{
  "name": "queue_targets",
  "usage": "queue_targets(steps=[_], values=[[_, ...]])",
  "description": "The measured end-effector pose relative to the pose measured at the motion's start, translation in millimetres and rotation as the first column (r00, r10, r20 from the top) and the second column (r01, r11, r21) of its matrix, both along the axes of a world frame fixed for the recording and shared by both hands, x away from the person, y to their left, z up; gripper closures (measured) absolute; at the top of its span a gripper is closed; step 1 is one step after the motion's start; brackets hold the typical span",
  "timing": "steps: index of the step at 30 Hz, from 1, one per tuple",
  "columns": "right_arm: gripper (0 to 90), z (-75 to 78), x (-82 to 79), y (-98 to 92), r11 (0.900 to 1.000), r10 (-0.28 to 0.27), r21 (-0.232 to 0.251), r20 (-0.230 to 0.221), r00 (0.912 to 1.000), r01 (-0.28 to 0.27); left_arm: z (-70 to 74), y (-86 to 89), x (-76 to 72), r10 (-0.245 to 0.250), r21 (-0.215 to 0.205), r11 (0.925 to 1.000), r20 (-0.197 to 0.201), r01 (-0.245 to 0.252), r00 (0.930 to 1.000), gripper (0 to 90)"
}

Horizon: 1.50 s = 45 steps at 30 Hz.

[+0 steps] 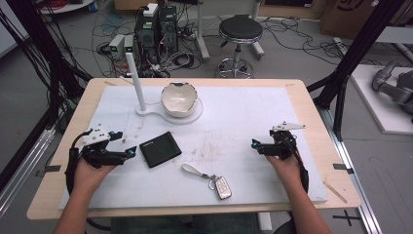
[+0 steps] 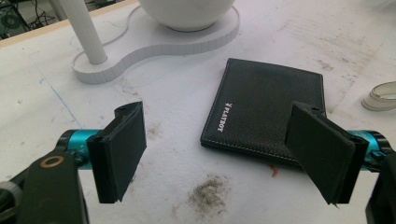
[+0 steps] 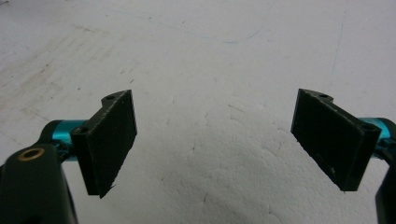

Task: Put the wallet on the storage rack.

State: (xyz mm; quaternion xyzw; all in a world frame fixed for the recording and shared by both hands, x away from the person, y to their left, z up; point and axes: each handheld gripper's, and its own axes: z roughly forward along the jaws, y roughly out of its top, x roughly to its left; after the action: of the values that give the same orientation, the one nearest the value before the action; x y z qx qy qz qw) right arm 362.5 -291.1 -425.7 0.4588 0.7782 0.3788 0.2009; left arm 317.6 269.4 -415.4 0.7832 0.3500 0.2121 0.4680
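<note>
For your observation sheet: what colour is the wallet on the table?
Black, with small white lettering; the wallet shows best in the left gripper view.

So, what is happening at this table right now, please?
A person sits at the table with a gripper in each hand. Both are open and hold nothing. The left gripper points at a black wallet lying flat. The right gripper hovers over bare white surface. A car key on a strap and a white bowl on its stand lie untouched.
</note>
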Motion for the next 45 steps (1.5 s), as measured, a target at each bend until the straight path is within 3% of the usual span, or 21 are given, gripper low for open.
queue_targets(steps=[9,13,19,28,39,45], values=[[14.4,0.0,0.4,2.5,1.000,0.009,0.001,0.011,0.9999,-0.009,-0.6,0.7,-1.9,-0.003,0.000,1.0000,-0.002,0.003,1.0000,20.6],[14.3,1.4,2.1,6.0,0.999,0.015,0.042,0.017,0.9997,-0.016,-0.9,2.0,-3.3,0.003,-0.004,1.0000,-0.003,-0.003,1.0000,20.6],[14.3,6.6,5.1,20.1,0.996,0.073,0.049,0.006,0.9973,-0.073,0.2,3.4,-5.7,0.004,0.005,1.0000,0.005,-0.004,1.0000,20.6],[14.4,14.9,20.6,59.3,0.987,0.151,0.053,0.002,0.9886,-0.151,1.3,6.8,-7.1,0.009,-0.005,0.9999,0.011,-0.009,0.9999,20.6],[14.4,24.9,33.4,113.1,0.968,0.230,0.098,0.028,0.9728,-0.231,3.0,10.6,-8.6,0.013,-0.012,0.9999,0.021,-0.013,0.9997,20.6],[14.4,26.0,38.6,142.9,0.957,0.273,0.099,0.013,0.9618,-0.273,2.9,12.7,-11.3,0.016,-0.012,0.9998,0.020,-0.016,0.9997,20.6]])
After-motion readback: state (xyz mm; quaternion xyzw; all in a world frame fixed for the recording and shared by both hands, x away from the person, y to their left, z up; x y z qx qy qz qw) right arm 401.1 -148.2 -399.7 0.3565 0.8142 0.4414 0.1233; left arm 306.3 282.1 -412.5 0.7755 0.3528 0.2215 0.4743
